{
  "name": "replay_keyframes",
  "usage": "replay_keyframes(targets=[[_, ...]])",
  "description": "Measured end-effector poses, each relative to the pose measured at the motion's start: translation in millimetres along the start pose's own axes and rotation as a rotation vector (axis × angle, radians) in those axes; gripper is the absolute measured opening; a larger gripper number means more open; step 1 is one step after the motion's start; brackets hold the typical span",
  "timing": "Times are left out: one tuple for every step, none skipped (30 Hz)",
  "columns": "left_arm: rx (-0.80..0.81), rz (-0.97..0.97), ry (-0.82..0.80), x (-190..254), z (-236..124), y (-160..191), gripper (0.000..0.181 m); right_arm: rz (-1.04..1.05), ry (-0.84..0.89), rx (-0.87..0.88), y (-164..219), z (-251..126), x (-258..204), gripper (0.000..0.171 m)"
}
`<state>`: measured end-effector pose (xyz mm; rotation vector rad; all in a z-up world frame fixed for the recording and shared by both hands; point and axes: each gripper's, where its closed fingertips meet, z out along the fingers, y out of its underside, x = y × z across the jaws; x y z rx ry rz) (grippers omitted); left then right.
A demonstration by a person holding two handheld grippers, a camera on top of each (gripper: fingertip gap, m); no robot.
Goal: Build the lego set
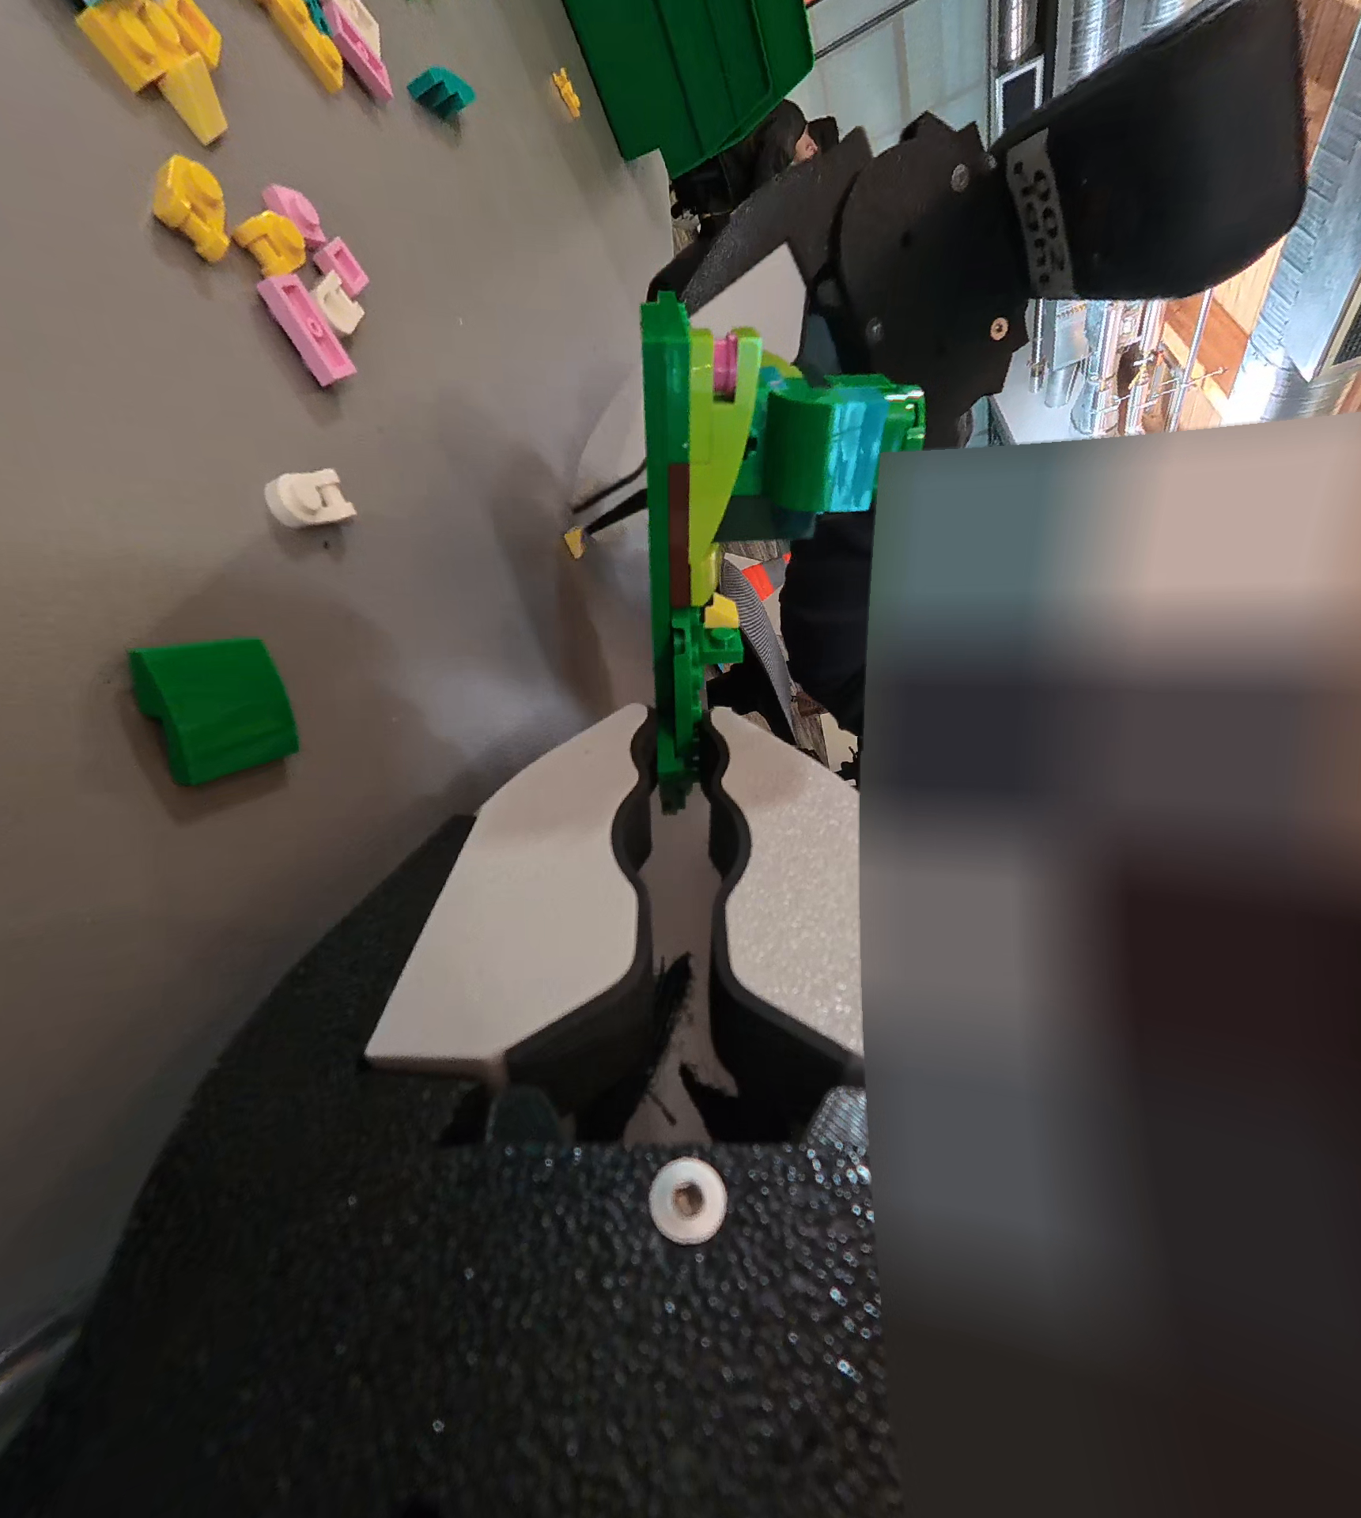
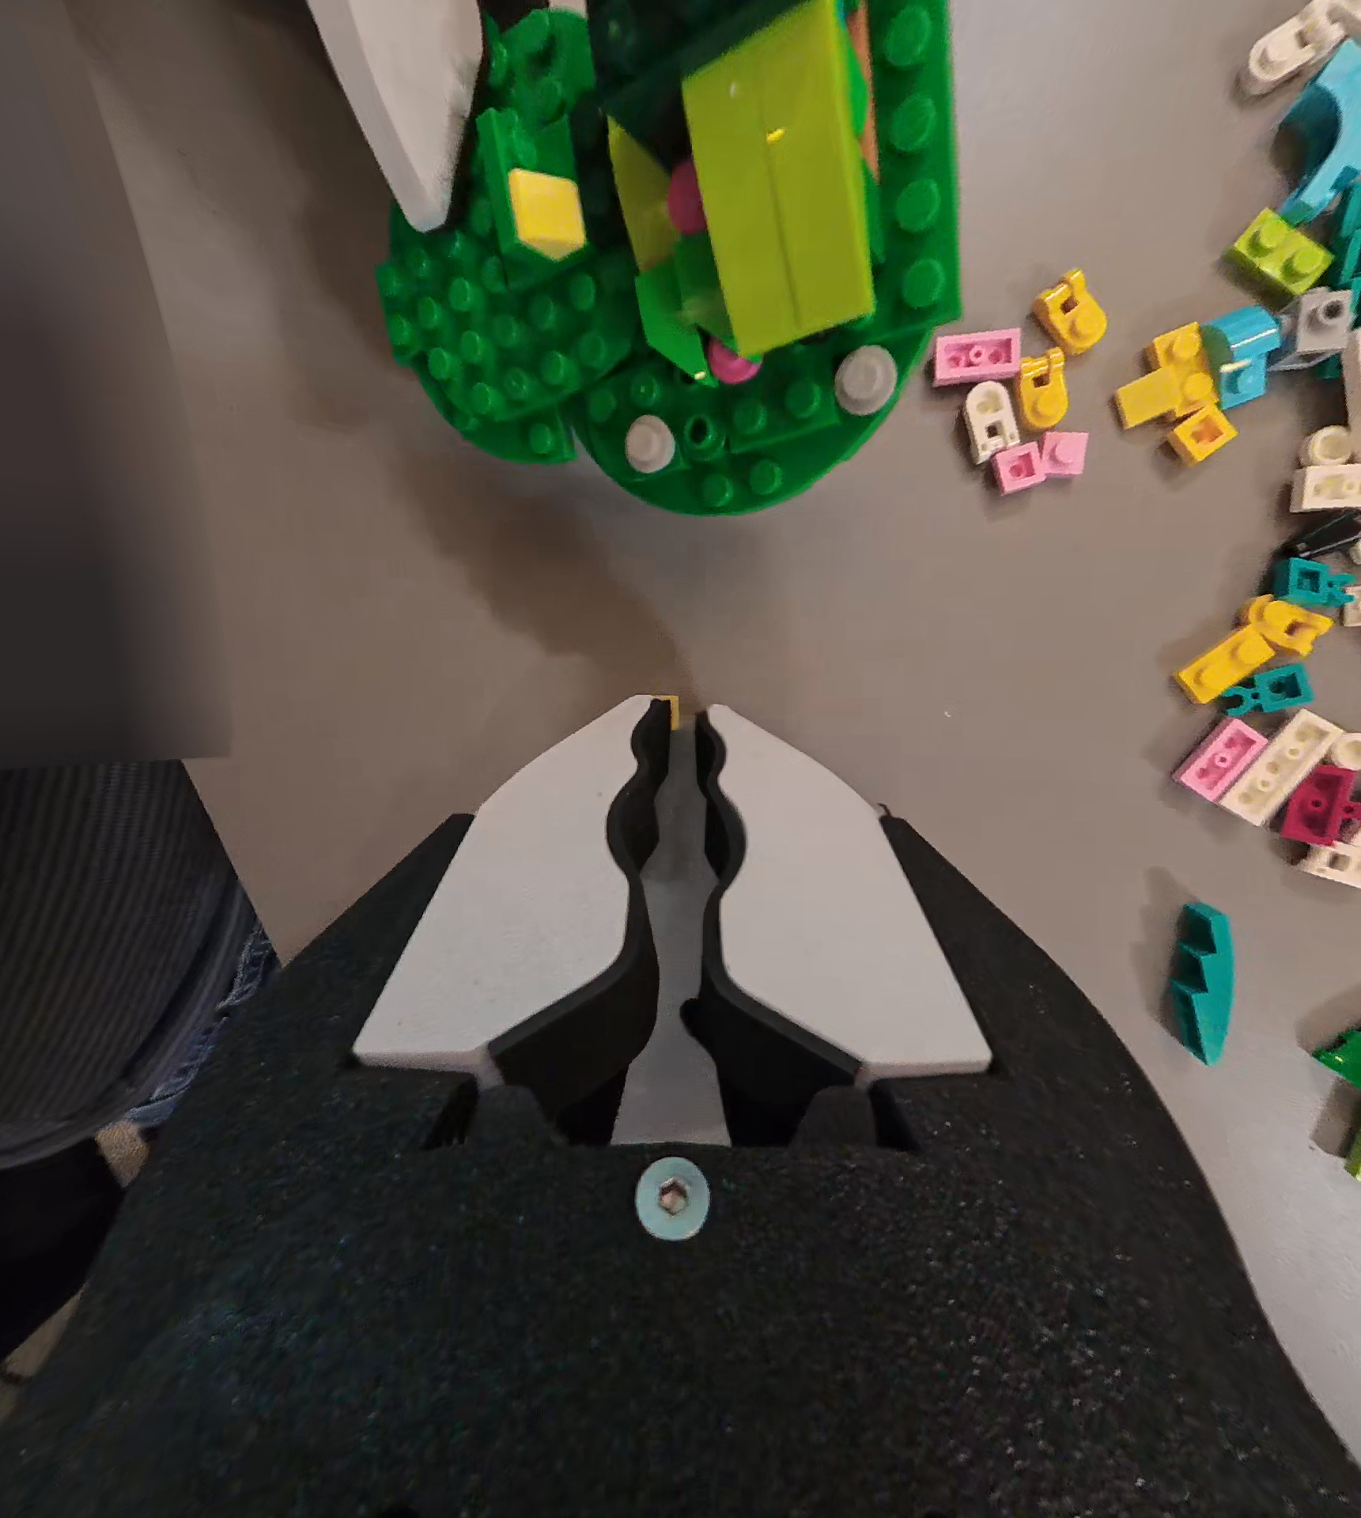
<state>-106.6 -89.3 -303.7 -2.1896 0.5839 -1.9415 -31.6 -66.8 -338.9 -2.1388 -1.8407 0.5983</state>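
Right wrist view shows the green lego build (image 2: 660, 328) half-made, clamped by the left gripper (image 1: 678, 752), while the right gripper (image 2: 685, 723) pinches a tiny yellow piece (image 2: 667, 708) and many loose bricks (image 2: 1268, 509) wait along the table (image 2: 825, 616) edge.

We see worktop (image 2: 866, 624) plain grey. Lego build (image 2: 660, 328): dark green studded base, lime green block on top, small yellow tile, magenta round bits, two grey round studs; in left wrist view also turquoise patch. Hand-held gripper fingers (image 2: 529, 887) light grey with black inner pads, black speckled body. Loose bricks (image 2: 1014, 394) pink, yellow, white; teal serrated piece (image 2: 1201, 982). We note curved dark green brick (image 1: 213, 710), white clip piece (image 1: 307, 497), green bin (image 1: 693, 66).
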Motion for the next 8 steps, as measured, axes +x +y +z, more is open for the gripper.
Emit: replay_keyframes(targets=[[0.000,0.000,0.001,0.1,0.0,0.0,0.008,0.000,0.016,0.023,-1.0,-1.8,1.3,0.007],[-0.001,-0.001,0.001,0.1,-0.1,0.0,0.008,-0.004,0.031,0.050,-2.1,-3.8,1.7,0.010],[-0.001,-0.002,0.002,0.2,-0.1,0.0,0.008,-0.018,0.044,0.077,-2.8,-5.4,0.5,0.012],[-0.001,-0.002,0.003,0.2,0.0,0.0,0.008,-0.039,0.061,0.096,-2.4,-6.3,-1.4,0.013],[-0.001,-0.003,0.004,0.3,-0.2,0.0,0.008,-0.053,0.086,0.101,-0.5,-6.4,-2.5,0.013],[-0.001,-0.004,0.005,0.3,-0.1,0.0,0.008,-0.063,0.114,0.099,2.0,-6.1,-3.3,0.014],[0.000,-0.004,0.005,0.3,-0.2,-0.1,0.008,-0.071,0.141,0.101,3.9,-5.6,-4.3,0.014],[-0.001,-0.004,0.005,0.4,-0.2,-0.1,0.008,-0.079,0.168,0.108,4.7,-5.6,-5.1,0.014]])
